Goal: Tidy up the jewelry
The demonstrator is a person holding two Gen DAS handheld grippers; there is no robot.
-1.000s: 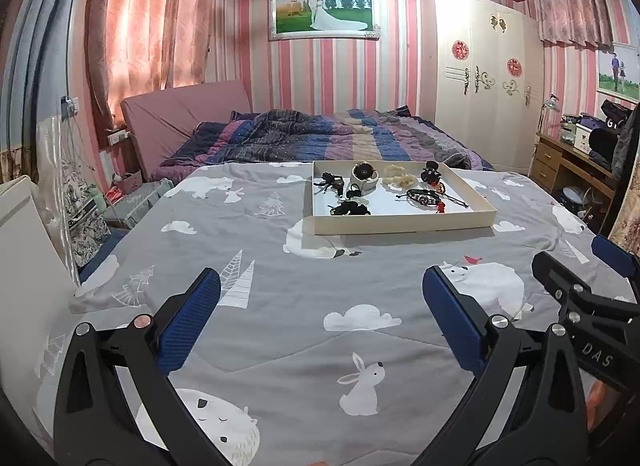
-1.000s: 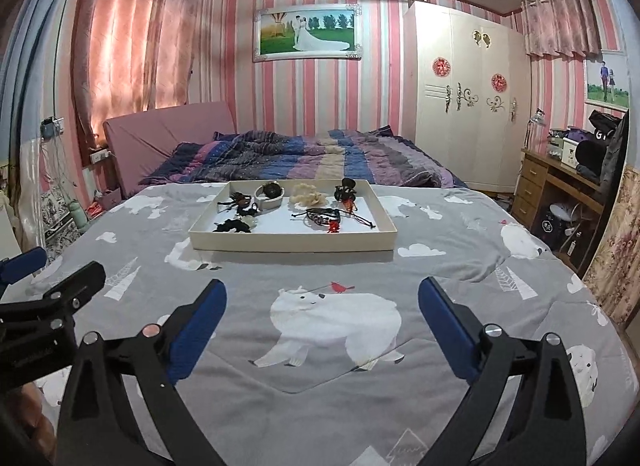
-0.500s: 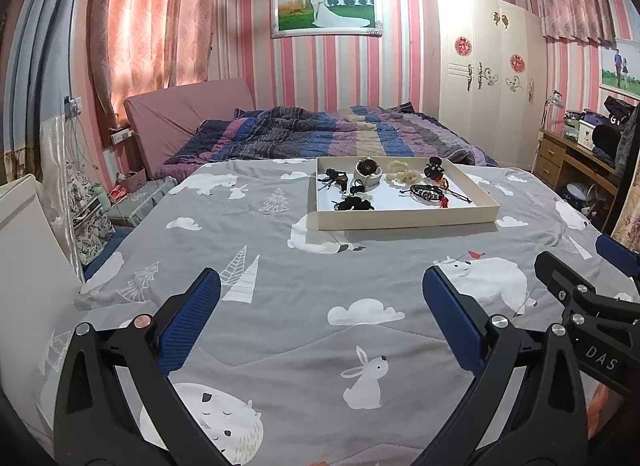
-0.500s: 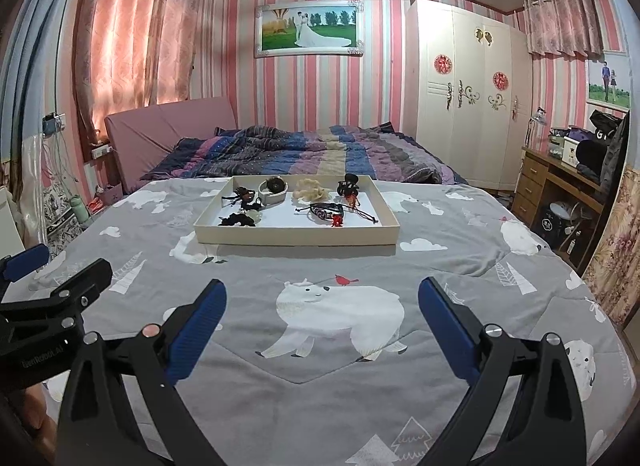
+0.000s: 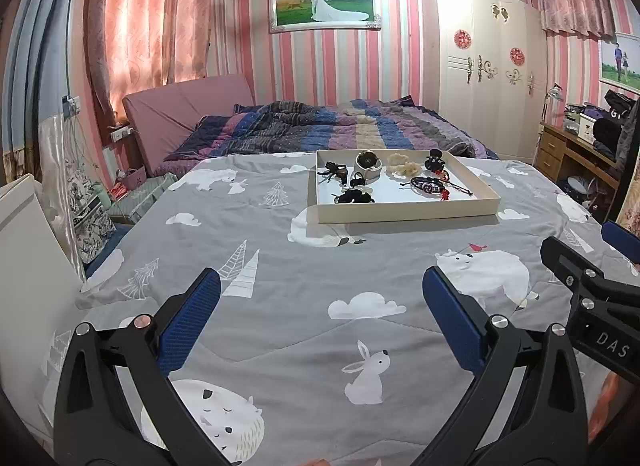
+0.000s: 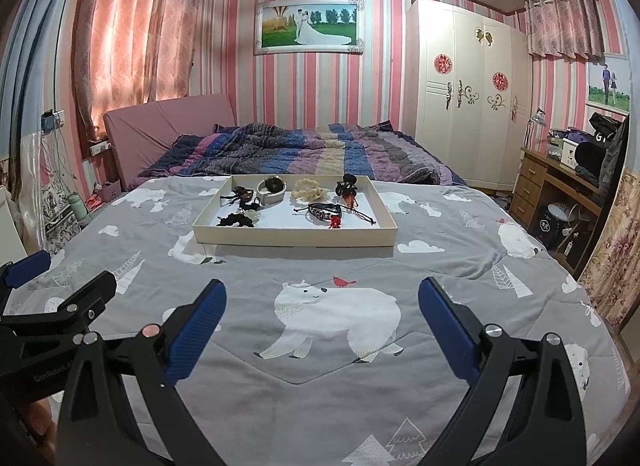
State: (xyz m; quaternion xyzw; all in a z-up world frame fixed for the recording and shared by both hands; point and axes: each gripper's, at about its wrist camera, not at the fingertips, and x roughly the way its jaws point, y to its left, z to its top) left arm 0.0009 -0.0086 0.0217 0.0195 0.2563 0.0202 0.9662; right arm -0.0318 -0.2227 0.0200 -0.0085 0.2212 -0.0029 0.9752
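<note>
Right wrist view: I hold both the left gripper [image 5: 321,294] and right gripper [image 6: 322,298] spread and empty, well short of the shallow cream cardboard tray [image 6: 296,238] of jewelry, so whether sorting is ahead or done I cannot tell.

The small dark pieces in the tray [image 6: 294,234] are too small to be told apart. The right gripper [image 5: 600,286] is cut off by the left view's edge, and the desk [image 6: 560,181] is partly hidden by clutter.

A matt cardboard tray [image 6: 296,234] is sitting on soft printed cloth bedding [image 6: 440,274]; ribbed blue rubbery pads [image 6: 196,326] are lining matt black plastic claws.
</note>
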